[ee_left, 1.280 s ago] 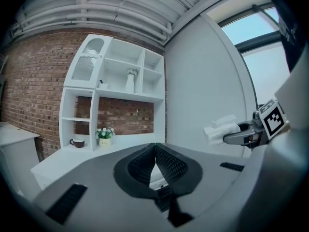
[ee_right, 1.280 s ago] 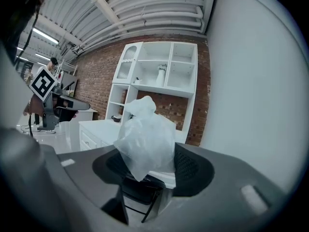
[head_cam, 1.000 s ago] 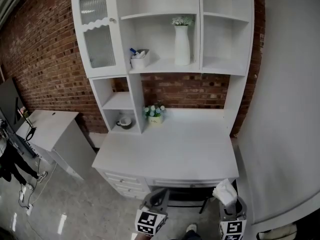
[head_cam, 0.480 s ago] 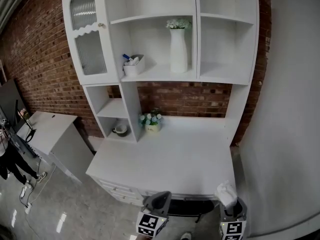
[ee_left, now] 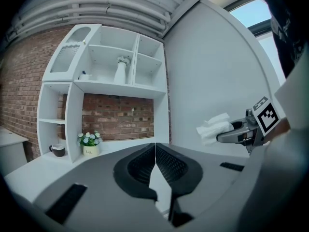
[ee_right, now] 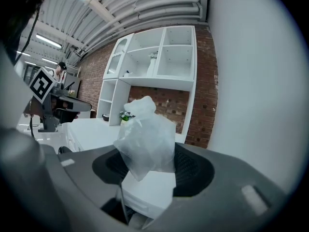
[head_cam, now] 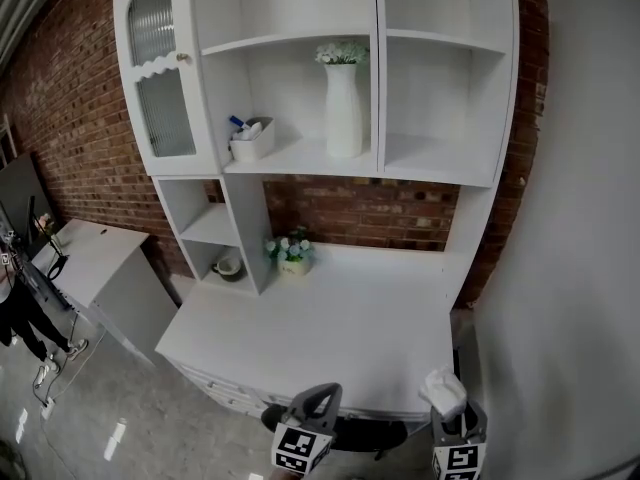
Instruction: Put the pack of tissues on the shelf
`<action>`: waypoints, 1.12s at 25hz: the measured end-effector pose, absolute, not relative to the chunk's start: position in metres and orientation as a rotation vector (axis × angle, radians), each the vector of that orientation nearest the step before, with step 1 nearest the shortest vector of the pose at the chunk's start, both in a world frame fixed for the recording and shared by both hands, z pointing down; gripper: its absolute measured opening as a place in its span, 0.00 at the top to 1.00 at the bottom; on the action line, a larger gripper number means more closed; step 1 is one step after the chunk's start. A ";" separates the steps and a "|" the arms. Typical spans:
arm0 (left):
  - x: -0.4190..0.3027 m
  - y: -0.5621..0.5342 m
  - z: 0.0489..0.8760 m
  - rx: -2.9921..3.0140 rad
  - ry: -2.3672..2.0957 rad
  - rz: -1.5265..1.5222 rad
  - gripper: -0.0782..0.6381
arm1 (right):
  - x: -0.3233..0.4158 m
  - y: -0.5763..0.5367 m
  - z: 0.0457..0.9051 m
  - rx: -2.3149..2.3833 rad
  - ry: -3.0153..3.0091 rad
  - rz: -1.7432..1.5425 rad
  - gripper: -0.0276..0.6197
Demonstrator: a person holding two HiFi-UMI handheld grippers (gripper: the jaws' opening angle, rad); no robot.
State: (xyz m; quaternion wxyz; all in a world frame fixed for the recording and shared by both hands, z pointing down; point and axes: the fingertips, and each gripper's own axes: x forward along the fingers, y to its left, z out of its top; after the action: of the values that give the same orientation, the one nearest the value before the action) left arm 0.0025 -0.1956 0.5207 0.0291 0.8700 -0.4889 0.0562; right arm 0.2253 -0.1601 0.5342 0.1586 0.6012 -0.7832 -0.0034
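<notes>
The pack of tissues is a crinkled white plastic packet. My right gripper is shut on it at the bottom right of the head view, just off the desk's front edge. In the right gripper view the pack stands up between the jaws of my right gripper. My left gripper hangs beside it with nothing in it, and its jaws meet in a thin line. The white shelf unit rises at the back of the desk, and its right-hand compartments hold nothing.
A tall white vase and a small white box stand on the middle shelf. A flower pot and a cup sit lower left. A grey wall closes the right side. A low white side table stands left.
In the head view the shelf unit has grown larger and slid left and down. Both grippers stay at the bottom edge, the right one still holding the pack.
</notes>
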 end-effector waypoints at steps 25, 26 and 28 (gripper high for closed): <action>0.017 -0.254 0.506 2.716 -1.530 0.117 0.87 | 0.250 -0.216 0.535 1.769 -2.227 0.053 0.59; 0.016 -0.258 0.506 2.717 -1.529 0.118 0.87 | 0.250 -0.220 0.534 1.779 -2.224 0.056 0.59; 0.013 -0.268 0.506 2.713 -1.532 0.122 0.87 | 0.249 -0.228 0.532 1.795 -2.216 0.068 0.59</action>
State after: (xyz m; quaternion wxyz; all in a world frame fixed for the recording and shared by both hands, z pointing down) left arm 0.0130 -0.2677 0.5062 0.0117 0.8701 -0.4911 0.0393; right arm 0.2486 -0.2279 0.5318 0.1439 0.6226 -0.7688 0.0235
